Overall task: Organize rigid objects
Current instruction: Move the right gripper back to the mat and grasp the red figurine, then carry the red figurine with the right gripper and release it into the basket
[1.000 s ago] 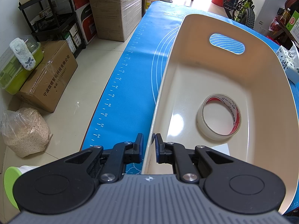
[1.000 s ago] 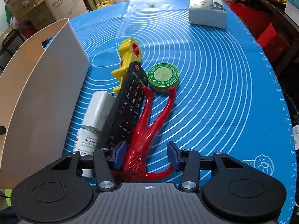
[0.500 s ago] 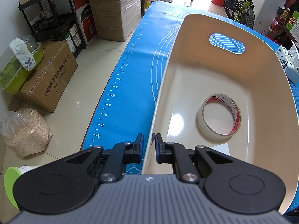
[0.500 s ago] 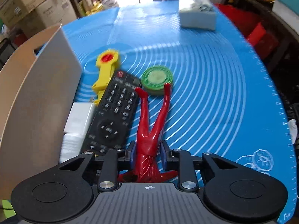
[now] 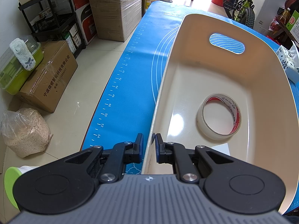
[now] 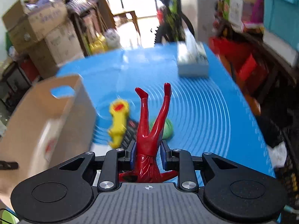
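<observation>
Red figurine (image 6: 149,130) clamped at the waist in right tool (image 6: 148,154), legs up, lifted clear of blue desk (image 6: 205,112); cream bin (image 5: 186,74) pinched at its rim by left tool (image 5: 148,147); next, probably, carried sideways over the bin and released beside tape roll (image 5: 219,118).

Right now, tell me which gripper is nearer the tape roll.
Left. The left gripper clamps the rim of the bin holding the tape roll; the right gripper holds the red figure outside it.
</observation>
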A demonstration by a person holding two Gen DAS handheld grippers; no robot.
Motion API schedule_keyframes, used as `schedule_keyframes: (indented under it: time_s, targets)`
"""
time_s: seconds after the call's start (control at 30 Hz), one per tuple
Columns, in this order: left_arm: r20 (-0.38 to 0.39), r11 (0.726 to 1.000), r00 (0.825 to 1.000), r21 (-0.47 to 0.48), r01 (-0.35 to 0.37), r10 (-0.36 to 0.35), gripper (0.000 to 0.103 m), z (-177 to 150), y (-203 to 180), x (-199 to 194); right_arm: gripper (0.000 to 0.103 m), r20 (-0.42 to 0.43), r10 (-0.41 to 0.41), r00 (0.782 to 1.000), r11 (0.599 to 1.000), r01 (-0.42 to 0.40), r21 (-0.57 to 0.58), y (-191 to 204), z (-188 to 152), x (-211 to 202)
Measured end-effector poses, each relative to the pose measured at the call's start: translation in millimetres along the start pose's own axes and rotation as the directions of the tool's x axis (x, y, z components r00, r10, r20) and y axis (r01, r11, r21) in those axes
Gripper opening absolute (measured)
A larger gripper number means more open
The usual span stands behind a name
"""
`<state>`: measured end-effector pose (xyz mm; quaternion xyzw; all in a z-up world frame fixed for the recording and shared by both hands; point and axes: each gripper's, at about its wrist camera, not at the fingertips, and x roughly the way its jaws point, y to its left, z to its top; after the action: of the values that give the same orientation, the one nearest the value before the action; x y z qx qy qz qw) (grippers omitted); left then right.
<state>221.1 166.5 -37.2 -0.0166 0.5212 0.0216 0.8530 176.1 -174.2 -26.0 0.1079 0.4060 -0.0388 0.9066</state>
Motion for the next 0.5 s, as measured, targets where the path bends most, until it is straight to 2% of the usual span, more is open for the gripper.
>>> schedule_keyframes:
  time_s: [0.23,0.5]
  targets:
    - [0.0,1.0,1.0,-0.001,0.0,0.0,0.015,0,-1,0,0.035,0.127,0.087,0.988,0.994,-0.077,-0.08,41,29,-33]
    - [0.0,1.0,1.0,0.002,-0.003,0.003,0.015,-1,-2,0,0.035,0.124,0.207,0.97,0.972,-0.189,-0.143,92,50,-32]
